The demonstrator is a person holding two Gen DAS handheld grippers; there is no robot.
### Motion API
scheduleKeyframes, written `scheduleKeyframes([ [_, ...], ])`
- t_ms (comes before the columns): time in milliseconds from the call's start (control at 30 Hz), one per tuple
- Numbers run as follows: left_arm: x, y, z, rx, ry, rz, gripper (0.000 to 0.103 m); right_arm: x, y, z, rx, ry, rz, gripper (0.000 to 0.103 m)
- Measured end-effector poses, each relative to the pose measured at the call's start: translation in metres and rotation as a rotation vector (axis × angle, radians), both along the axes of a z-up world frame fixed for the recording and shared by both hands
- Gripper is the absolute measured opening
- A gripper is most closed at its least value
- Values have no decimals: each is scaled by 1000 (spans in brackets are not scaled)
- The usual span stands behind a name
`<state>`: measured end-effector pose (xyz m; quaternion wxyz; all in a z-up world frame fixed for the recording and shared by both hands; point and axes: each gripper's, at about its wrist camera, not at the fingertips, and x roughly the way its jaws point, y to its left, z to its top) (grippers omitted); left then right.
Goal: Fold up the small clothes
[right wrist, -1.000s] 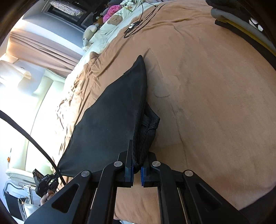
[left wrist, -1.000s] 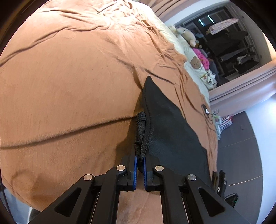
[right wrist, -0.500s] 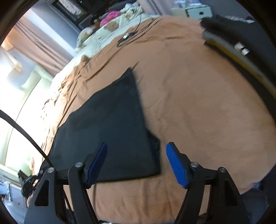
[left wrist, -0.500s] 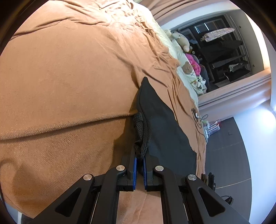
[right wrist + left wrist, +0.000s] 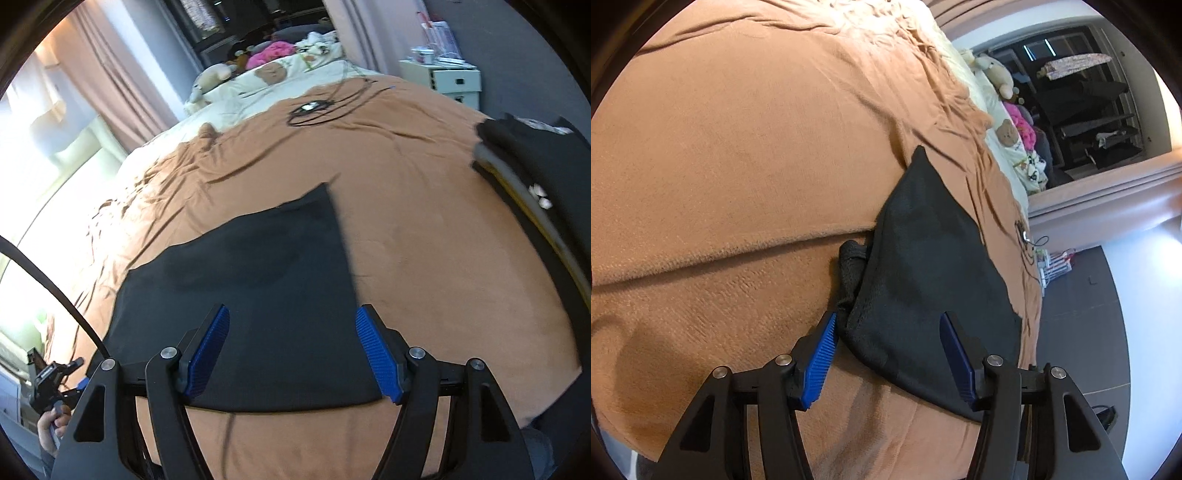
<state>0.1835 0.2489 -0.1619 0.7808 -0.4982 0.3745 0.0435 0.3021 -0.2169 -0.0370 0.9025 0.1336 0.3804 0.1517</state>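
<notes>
A black garment (image 5: 923, 266) lies flat on the brown bedspread (image 5: 720, 147), with a bunched strap or sleeve sticking out at its near-left edge. My left gripper (image 5: 886, 328) is low at that near corner; its jaws are opening and the blue pads stand apart, with the corner lying loose between them. In the right wrist view the same garment (image 5: 251, 288) spreads out as a folded dark panel. My right gripper (image 5: 291, 325) hovers above its near edge, open, holding nothing.
A stack of dark folded clothes (image 5: 535, 155) sits at the bed's right edge. A black cable with a small device (image 5: 314, 109) lies further up the bedspread. Pillows and soft toys (image 5: 258, 70) crowd the head of the bed. A person's hand (image 5: 51, 424) holds the other gripper at lower left.
Both grippers have let go of the garment. The right one opened first and lifted back from the cloth; the left one has just opened, and its corner dropped onto the bed.
</notes>
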Motion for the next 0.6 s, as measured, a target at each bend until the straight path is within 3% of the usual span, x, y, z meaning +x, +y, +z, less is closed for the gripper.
scheduleKeyframes([
  [333,-1,-1,-8,-8,67,-8,58,4,72,-15,-19,26,195,70],
  [400,1,1,-11,-8,86,-1,56,7,85,-22,-23,43,236,65],
  [567,6,1,-17,-12,123,-9,21,17,121,-46,-30,126,332,48],
  [600,5,0,-17,-10,125,-11,19,22,123,-49,-30,139,343,47],
])
